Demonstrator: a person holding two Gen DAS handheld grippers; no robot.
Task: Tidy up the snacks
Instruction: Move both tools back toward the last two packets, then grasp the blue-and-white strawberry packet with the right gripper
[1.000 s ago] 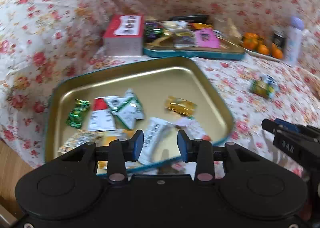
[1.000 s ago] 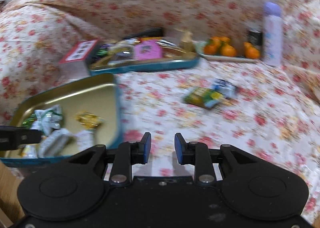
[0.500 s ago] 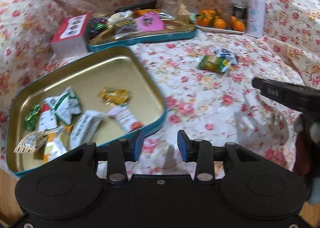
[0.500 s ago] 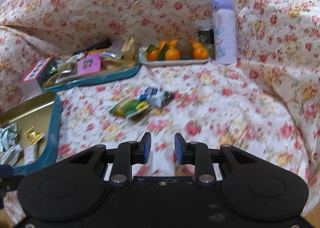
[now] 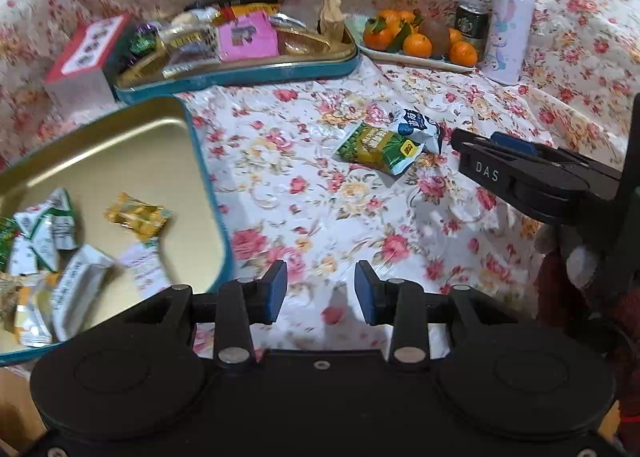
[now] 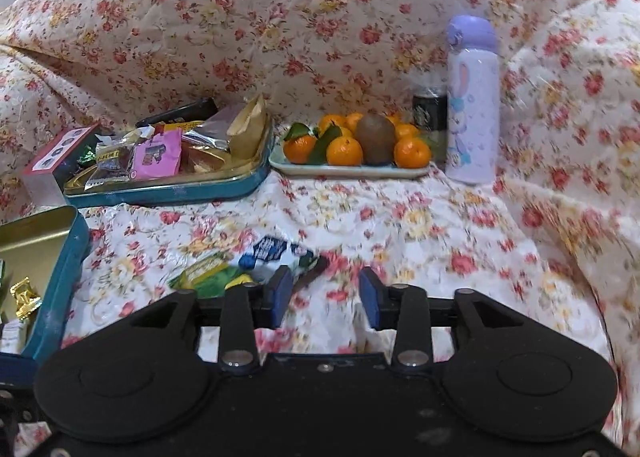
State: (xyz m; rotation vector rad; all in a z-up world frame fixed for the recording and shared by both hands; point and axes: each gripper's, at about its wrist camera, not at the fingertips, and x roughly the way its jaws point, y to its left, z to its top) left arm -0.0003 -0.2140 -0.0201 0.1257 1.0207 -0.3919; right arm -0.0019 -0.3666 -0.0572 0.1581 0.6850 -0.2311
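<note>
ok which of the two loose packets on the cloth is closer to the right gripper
The blue-and-white packet, just past the right gripper; the green one lies further left.

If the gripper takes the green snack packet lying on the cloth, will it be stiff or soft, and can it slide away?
The green snack packet looks like a thin, glossy pouch, so it will probably bend and crinkle, not stay stiff. It seems light. It lies flat against the blue-and-white packet, so a push may shift both. The right gripper, its jaws opening, holds nothing.
</note>
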